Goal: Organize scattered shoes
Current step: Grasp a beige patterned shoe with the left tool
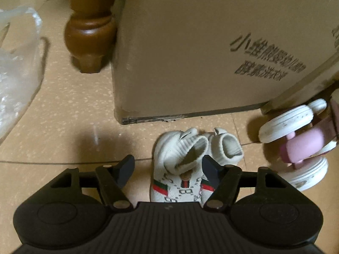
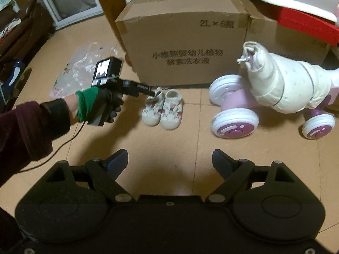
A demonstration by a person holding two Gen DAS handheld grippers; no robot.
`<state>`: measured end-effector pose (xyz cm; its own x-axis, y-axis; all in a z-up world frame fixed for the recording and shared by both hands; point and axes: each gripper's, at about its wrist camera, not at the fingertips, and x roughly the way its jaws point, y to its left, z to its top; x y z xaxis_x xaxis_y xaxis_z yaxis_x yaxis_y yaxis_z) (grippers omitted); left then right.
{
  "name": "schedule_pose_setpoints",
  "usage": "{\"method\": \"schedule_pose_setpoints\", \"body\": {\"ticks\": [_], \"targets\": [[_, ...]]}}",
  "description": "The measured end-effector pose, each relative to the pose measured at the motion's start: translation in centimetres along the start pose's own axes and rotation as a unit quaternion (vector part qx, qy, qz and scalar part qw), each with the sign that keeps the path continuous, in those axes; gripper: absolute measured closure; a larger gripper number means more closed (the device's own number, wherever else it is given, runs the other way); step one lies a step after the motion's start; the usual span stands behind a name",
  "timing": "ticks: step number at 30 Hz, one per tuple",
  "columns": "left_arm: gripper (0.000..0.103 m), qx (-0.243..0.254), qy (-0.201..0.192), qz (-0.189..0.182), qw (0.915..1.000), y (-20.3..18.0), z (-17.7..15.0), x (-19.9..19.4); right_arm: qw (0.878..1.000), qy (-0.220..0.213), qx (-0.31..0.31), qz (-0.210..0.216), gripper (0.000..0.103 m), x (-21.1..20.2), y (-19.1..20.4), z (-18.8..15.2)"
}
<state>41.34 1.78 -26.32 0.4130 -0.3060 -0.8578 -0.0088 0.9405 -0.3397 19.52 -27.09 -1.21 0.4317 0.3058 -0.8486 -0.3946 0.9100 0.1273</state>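
Observation:
A pair of small white children's shoes with green and red stripes stands side by side on the tiled floor, in front of a cardboard box. In the left wrist view my left gripper point(image 1: 168, 167) is low over the left shoe point(image 1: 180, 182). One finger point(image 1: 208, 167) sits between that shoe and the right shoe point(image 1: 227, 148), and the other finger point(image 1: 127, 167) stands apart from it, so the jaws are open. The right wrist view shows a gloved hand holding the left gripper point(image 2: 151, 93) at the left shoe's point(image 2: 151, 114) heel, with the right shoe point(image 2: 171, 116) beside it. My right gripper point(image 2: 170, 160) hangs open over bare floor nearer the camera.
The cardboard box point(image 2: 182, 42) stands just behind the shoes, with a wooden furniture leg point(image 1: 90, 27) at its left. A crumpled plastic bag point(image 2: 78, 72) lies on the floor to the left. A pink-and-white ride-on toy point(image 2: 235, 110) stands to the right. A dark sofa point(image 2: 19, 31) is at far left.

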Motion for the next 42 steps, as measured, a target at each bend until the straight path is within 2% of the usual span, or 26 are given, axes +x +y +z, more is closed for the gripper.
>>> {"method": "schedule_pose_setpoints", "body": {"ticks": [5,7,9,12,15,19,21,24,26,27,31,35,39,42], "targets": [[0.043,0.037,0.007,0.018,0.9991,-1.3,0.5,2.0,1.0,0.006,0.001,0.004,0.014,0.2,0.0,-0.2],[0.055,0.034,0.004,0.028,0.999,-1.4,0.9,2.7,1.0,0.007,-0.001,0.006,0.014,0.1,0.1,-0.3],[0.058,0.028,0.004,0.035,0.999,-1.4,1.3,3.5,1.0,0.007,0.0,0.005,0.014,0.1,0.0,-0.3],[0.061,0.02,0.006,0.042,0.9989,-1.3,1.7,4.1,1.0,0.006,0.001,0.003,0.014,0.0,-0.2,-0.3],[0.062,-0.015,0.002,0.023,0.9996,-0.5,1.5,3.7,1.0,0.006,0.006,0.002,0.014,-0.1,-0.5,-0.3],[0.062,0.042,0.021,0.037,0.9982,-1.1,0.6,4.4,1.0,0.01,0.006,0.001,0.013,0.1,-0.4,-0.3],[0.062,0.043,0.024,0.036,0.9981,-1.1,0.4,4.7,1.0,0.01,0.005,0.0,0.013,0.1,-0.3,-0.3],[0.062,0.071,0.029,0.06,0.9953,-2.1,0.6,5.7,1.0,0.01,0.005,0.003,0.013,0.0,-0.2,-0.2],[0.062,0.073,0.032,0.061,0.995,-2.0,0.7,5.9,1.0,0.007,0.007,0.003,0.013,-0.2,-0.3,-0.2],[0.078,0.072,0.034,0.06,0.995,-1.9,0.8,6.0,1.0,0.005,0.009,0.004,0.013,-0.4,-0.3,-0.1],[0.086,0.012,0.034,0.023,0.9991,-0.1,0.3,4.7,1.0,-0.007,0.018,0.0,0.013,-0.9,-0.9,0.1],[0.088,-0.042,0.036,-0.013,0.9984,1.3,-0.9,2.4,0.999,-0.018,0.034,-0.012,0.013,-1.5,-2.2,0.3],[0.088,-0.061,0.039,-0.022,0.9971,1.1,-2.6,-0.2,0.998,-0.027,0.042,-0.027,0.013,-2.3,-3.2,0.4],[0.088,-0.058,0.043,-0.019,0.9972,-0.2,-4.8,-3.6,0.998,-0.039,0.04,-0.041,0.013,-3.4,-3.6,0.4]]}}
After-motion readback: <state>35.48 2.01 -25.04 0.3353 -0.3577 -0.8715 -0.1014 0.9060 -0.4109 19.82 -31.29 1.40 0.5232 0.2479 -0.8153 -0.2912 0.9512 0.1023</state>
